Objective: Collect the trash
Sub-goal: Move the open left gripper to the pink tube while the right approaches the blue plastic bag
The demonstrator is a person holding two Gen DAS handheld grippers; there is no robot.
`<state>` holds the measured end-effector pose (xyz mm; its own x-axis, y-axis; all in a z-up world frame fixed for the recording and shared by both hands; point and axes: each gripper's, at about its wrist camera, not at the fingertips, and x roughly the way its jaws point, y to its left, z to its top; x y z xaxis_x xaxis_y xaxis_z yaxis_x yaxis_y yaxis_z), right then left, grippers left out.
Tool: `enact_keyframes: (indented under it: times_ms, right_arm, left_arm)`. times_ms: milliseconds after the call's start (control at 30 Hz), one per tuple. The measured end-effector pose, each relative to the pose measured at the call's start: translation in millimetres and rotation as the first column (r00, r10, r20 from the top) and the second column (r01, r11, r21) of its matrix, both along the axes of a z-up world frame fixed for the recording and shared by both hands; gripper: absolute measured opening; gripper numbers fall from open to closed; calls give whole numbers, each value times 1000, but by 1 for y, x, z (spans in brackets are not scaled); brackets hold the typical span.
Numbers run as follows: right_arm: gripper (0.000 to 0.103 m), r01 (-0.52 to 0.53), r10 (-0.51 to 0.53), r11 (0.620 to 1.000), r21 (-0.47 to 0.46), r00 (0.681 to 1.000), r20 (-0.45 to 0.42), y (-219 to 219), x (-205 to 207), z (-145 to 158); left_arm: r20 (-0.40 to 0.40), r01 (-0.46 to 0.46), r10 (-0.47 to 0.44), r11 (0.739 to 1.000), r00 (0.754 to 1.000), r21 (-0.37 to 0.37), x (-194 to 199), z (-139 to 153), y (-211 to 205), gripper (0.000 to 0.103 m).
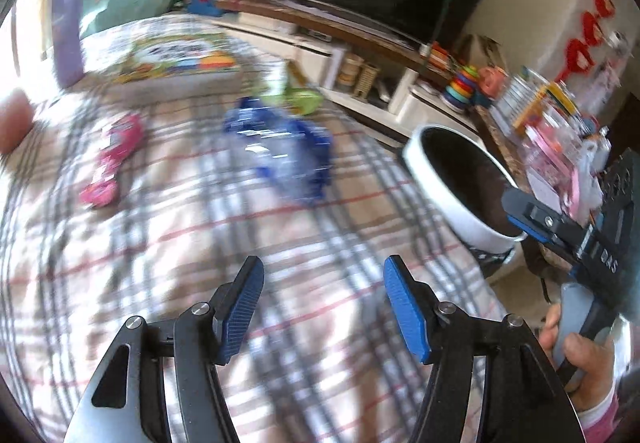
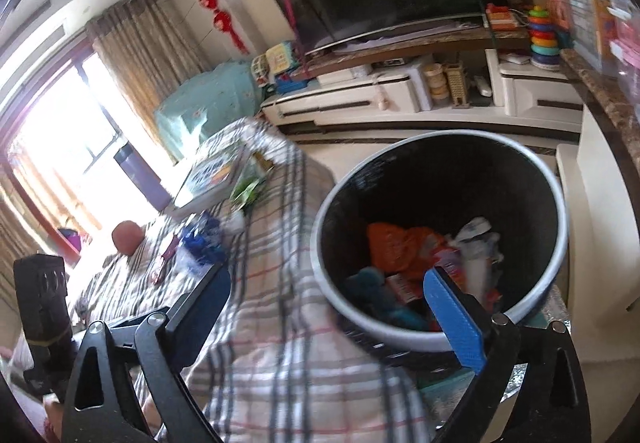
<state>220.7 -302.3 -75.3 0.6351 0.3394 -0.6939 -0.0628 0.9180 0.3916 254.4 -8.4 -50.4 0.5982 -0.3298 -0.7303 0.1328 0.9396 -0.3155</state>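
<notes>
With both hand-held grippers empty, the left hand-held gripper (image 1: 324, 307) and right hand-held gripper (image 2: 328, 319) spread apart, reach squarely for the blue wrapper (image 1: 280, 155) on the bed (image 1: 160, 263), near the bin (image 2: 440, 235).

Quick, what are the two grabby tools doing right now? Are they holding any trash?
Left tool: open, holding nothing, above the plaid blanket.
Right tool: open wide, holding nothing, by the trash bin.
</notes>
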Motion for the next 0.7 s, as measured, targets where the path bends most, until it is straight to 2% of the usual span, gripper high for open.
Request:
enact_keyframes:
  times_ms: [333, 500, 700]
  right_arm:
    - [98, -114, 114, 993, -25, 993, 10, 59, -8, -6]
    - [98, -156, 156, 987, -42, 988, 4, 85, -12, -13]
    - [98, -204, 208, 975, -88, 977, 40, 114, -20, -19]
  left_arm:
    - [-49, -118, 117, 993, 992, -21, -25, -6, 51, 63]
    - [-60, -152, 150, 988, 987, -38, -34, -8, 68, 63]
    - [-70, -182, 180, 983, 981, -34, -36, -9, 87, 66]
